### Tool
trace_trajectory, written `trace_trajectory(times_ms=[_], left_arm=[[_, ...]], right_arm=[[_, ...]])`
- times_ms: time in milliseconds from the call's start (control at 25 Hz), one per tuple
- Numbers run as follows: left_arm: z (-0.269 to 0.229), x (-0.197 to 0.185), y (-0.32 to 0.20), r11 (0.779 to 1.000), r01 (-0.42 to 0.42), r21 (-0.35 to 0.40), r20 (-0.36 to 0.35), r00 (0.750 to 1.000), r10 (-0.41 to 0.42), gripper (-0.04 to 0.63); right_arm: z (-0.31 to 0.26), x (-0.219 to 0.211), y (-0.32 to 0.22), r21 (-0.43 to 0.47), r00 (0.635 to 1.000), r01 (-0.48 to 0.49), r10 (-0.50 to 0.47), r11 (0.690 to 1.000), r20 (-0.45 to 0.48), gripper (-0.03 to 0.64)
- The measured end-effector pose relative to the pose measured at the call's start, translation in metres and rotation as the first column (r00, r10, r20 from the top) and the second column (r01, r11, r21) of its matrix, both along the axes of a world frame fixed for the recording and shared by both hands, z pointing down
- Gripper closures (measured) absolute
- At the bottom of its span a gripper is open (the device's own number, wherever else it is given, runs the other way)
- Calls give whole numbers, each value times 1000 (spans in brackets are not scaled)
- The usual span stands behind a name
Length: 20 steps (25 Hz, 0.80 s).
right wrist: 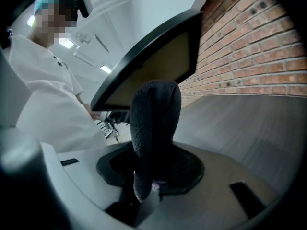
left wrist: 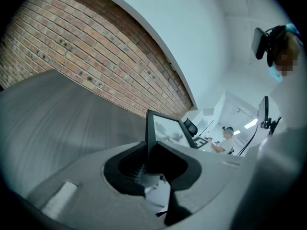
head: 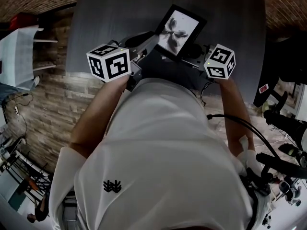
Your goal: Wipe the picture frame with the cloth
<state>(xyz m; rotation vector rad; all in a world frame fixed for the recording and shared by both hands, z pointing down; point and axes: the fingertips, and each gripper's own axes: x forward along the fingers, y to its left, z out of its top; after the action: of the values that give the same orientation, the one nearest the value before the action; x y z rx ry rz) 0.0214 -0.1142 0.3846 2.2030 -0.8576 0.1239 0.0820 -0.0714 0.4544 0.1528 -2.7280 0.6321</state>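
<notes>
A black picture frame with a dark flower print is held tilted above the dark grey table. My left gripper is shut on the frame's lower left edge, and the glass rises beyond the jaws. A dark, fuzzy cloth stands folded upright in my right gripper, which is shut on it. The cloth's top overlaps the frame's lower edge; whether the two touch I cannot tell. In the head view both marker cubes flank the frame.
A brick wall runs behind the table. White shelving stands at the left of the head view. Cables and dark equipment lie on the floor at the right. A second person sits in the background.
</notes>
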Motion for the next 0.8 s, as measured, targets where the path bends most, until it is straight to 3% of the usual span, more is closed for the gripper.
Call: trace_trajectory(times_ms=[160,360,520,800], left_arm=[[-1,5,3,1000,-23,-4,-14,1000,23,518],[-5,12,6,998,-61,-3,-35,997,61,519],[-6,12,5,999,-51,3,-41,998,51,518],[-6,11,2,999,-40,9,-39,998,40,518]], right_arm=[[-6,23,-49,18,984,-180,180,983,5,474],[-23,28,-82,50,962,-272,271,961,34,474],[-23,10,-66,34,976,-213,211,976,45,474],[-9,-17,-7,6,1000,-10,10,1000,20,474]])
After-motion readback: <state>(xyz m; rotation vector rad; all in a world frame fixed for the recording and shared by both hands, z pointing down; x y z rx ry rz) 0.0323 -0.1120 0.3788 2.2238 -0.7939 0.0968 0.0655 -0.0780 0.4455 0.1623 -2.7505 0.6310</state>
